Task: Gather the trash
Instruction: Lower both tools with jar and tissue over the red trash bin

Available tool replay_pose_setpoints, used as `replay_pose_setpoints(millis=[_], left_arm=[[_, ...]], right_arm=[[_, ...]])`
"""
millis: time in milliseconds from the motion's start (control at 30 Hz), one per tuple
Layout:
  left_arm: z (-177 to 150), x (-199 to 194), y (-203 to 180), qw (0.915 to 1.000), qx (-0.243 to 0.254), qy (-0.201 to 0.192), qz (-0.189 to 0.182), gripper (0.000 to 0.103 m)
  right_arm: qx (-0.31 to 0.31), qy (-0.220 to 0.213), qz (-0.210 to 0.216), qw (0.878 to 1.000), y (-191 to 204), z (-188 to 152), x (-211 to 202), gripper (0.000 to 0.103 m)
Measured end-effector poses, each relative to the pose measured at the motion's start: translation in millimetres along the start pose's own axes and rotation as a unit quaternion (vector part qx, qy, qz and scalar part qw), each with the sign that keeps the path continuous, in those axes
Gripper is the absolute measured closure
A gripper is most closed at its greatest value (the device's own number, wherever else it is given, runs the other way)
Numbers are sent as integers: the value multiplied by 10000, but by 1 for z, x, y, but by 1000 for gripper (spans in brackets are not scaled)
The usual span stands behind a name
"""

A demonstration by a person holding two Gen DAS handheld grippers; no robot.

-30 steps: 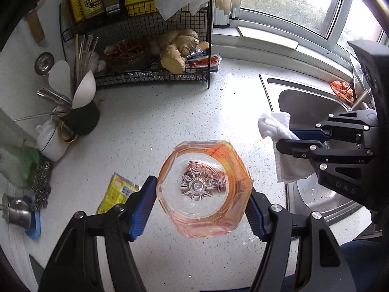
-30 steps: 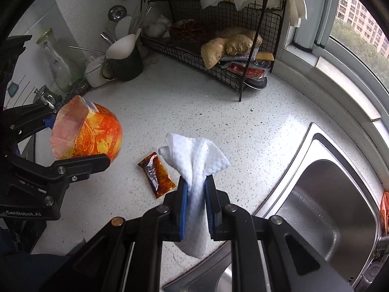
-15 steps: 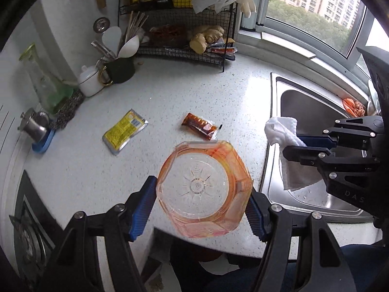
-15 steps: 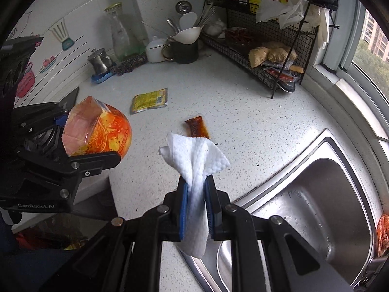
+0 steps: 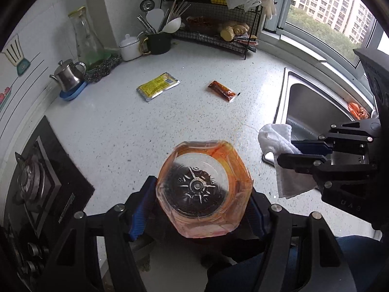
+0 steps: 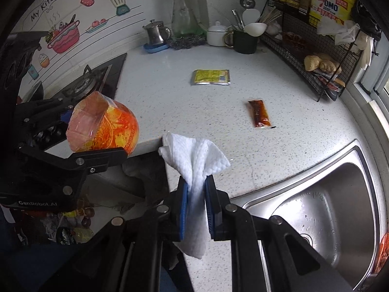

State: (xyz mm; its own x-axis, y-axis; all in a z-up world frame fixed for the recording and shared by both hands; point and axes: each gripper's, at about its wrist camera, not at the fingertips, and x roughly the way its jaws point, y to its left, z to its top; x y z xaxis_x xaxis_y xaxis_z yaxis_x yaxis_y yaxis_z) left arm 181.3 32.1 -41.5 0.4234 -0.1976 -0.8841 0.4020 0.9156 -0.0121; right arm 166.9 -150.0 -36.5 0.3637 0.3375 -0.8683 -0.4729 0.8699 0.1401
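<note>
Left gripper: closed onto an orange plastic cup, its blue pads pressing the cup's two sides. The cup's clear base faces the left wrist camera. In the right wrist view the cup hangs at the near left edge of the bench, clear of the surface, with the left gripper gripping it above and below.

Right gripper: narrowly closed, pinching a crumpled white paper towel between its blue pads. The towel fans out above the pads and droops below them. In the left wrist view the towel and right gripper sit over the near left corner of the steel sink.

Lying flat on the speckled white bench, well apart from both grippers:
- yellow sachet, mid bench, far side.
- dark red sauce packet, right of the sachet, between it and the sink.

Same pair in the right wrist view: yellow sachet, sauce packet.

Surroundings: gas hob at left; wire rack with ginger at the far end; steel teapot and glass carafe along the far left wall.
</note>
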Motion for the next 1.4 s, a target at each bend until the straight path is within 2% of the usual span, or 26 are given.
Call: replay_pose_setpoints(millis=[367, 633, 933, 1033, 1167, 1400], left_arm=[[-92, -19, 18, 9992, -266, 296, -41, 38], [-147, 7, 27, 9966, -473, 665, -124, 38], [-198, 77, 29, 9917, -618, 1123, 5, 38], [-213, 113, 29, 9894, -681, 1286, 8, 38], [-239, 171, 32, 9848, -824, 1517, -172, 38], [-275, 264, 31, 9836, -667, 1666, -171, 38]], right_arm=[[6, 355, 121, 9993, 65, -40, 11, 91], [40, 652, -9, 9979, 96, -75, 41, 91], [221, 1050, 26, 9942, 115, -119, 110, 91], [321, 1214, -37, 9921, 108, -130, 140, 90], [347, 1407, -26, 9894, 99, -147, 191, 90], [586, 1637, -38, 9848, 77, -186, 284, 90]])
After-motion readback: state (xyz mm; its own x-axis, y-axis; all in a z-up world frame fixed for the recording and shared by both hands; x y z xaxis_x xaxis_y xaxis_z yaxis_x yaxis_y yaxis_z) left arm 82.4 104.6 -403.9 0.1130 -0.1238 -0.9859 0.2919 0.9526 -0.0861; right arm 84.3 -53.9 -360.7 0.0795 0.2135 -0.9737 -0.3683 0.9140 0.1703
